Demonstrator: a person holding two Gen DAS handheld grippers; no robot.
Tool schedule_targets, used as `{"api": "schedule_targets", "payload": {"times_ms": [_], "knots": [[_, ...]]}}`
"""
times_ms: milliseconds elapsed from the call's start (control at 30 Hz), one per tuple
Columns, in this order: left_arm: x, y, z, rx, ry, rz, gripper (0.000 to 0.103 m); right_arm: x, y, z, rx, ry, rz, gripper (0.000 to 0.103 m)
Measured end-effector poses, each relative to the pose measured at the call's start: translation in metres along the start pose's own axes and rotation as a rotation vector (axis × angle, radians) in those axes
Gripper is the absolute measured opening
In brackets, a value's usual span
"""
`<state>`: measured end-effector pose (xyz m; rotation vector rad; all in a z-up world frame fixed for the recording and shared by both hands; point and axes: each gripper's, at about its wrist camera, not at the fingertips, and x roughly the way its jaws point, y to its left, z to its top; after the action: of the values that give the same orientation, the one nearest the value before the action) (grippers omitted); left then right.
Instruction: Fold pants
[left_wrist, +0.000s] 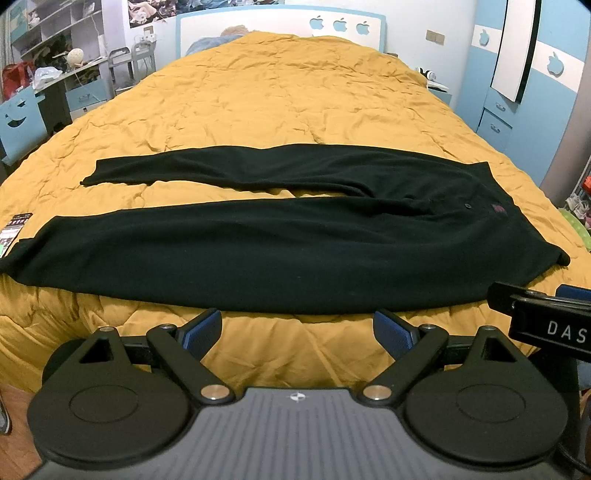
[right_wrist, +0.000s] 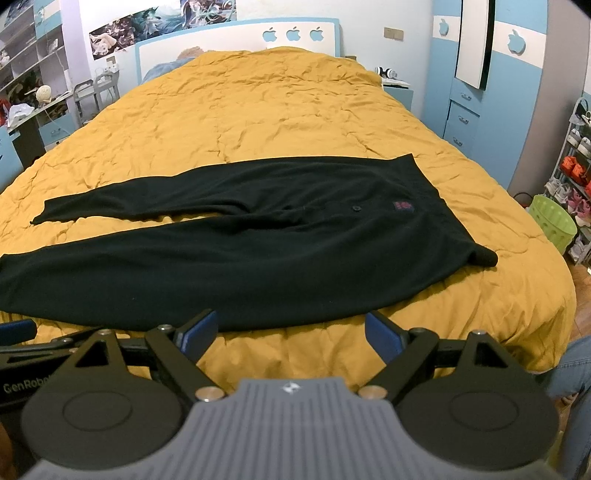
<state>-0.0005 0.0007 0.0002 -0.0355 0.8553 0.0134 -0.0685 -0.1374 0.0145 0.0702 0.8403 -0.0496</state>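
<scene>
Black pants (left_wrist: 280, 236) lie spread flat across the near part of a mustard-yellow quilt (left_wrist: 280, 99), waistband to the right, both legs running left with a strip of quilt showing between them. Left gripper (left_wrist: 297, 332) hangs just short of the near leg's hem edge, its blue-padded fingers (left_wrist: 205, 330) spread wide and empty. Right gripper (right_wrist: 290, 332) sits likewise, fingers (right_wrist: 384, 334) wide apart, touching nothing. A phone (left_wrist: 14, 230) lies beside the near cuff.

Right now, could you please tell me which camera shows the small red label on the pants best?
The right wrist view: the red label sits nearer and clearer beside the button. The left wrist view shows it smaller and dimmer.
</scene>
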Motion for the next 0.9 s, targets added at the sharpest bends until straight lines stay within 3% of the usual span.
{"api": "schedule_targets", "payload": {"times_ms": [633, 667, 700, 767, 833, 900], "knots": [[0.002, 0.001, 0.002, 0.027, -0.006, -0.021, 0.103, 0.003, -0.005, 0.0, 0.014, -0.014, 0.01, 0.083], [0.002, 0.007, 0.004, 0.034, -0.021, -0.03, 0.103, 0.002, -0.01, 0.001, 0.029, -0.054, 0.027, 0.083], [0.001, 0.016, 0.006, 0.02, -0.041, -0.029, 0.103, 0.003, -0.022, 0.001, 0.059, -0.157, 0.054, 0.083], [0.002, 0.04, 0.011, -0.038, -0.061, -0.018, 0.103, 0.009, -0.035, 0.001, 0.053, -0.237, 0.041, 0.083], [0.006, 0.066, 0.014, -0.106, -0.059, -0.007, 0.103, 0.026, -0.051, 0.003, 0.021, -0.233, -0.012, 0.083], [0.012, 0.092, 0.013, -0.167, -0.049, 0.029, 0.103, 0.042, -0.077, 0.004, 0.083, -0.187, -0.011, 0.083]]}}
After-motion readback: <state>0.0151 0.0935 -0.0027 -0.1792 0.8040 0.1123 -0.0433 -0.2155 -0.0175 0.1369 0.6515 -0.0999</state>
